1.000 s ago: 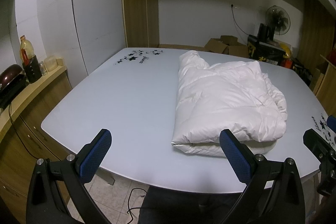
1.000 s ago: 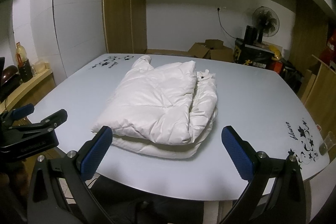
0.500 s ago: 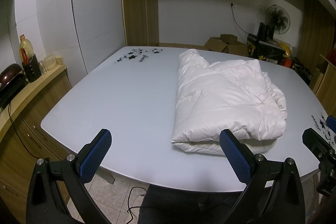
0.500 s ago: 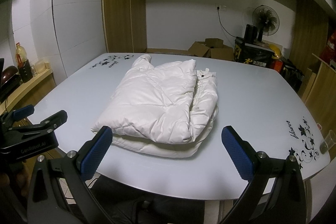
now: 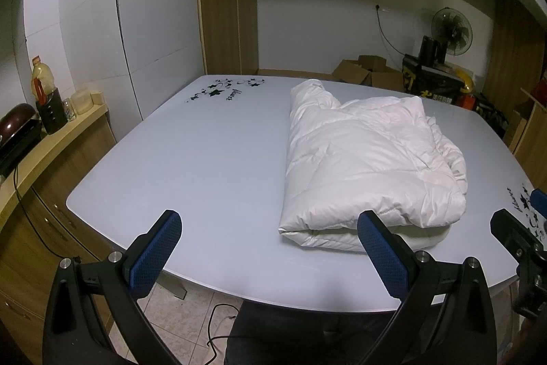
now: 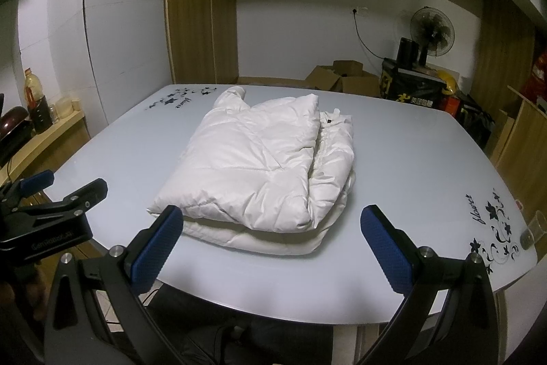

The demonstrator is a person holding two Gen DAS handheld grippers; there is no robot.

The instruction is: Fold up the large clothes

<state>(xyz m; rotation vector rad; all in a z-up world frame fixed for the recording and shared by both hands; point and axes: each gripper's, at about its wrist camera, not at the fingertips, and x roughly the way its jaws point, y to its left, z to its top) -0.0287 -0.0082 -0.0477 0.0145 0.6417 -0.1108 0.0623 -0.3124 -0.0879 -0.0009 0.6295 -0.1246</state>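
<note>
A white puffy down jacket (image 5: 362, 159) lies folded into a thick bundle on the pale grey table (image 5: 205, 166); it also shows in the right wrist view (image 6: 259, 170). My left gripper (image 5: 270, 248) is open and empty, held back over the table's near edge, left of the jacket. My right gripper (image 6: 273, 245) is open and empty, just in front of the jacket's near edge. Each gripper shows at the edge of the other's view: the right gripper (image 5: 519, 235) and the left gripper (image 6: 51, 204).
A wooden counter (image 5: 41, 142) with an oil bottle (image 5: 42, 91) and a dark pot stands left of the table. Cardboard boxes (image 6: 338, 77), a black crate and a fan (image 6: 432, 29) stand behind the table. A small glass (image 6: 531, 231) sits at the table's right corner.
Both grippers have drawn back a little from the table; the jacket sits slightly farther off in both views. The jacket itself has not moved.
</note>
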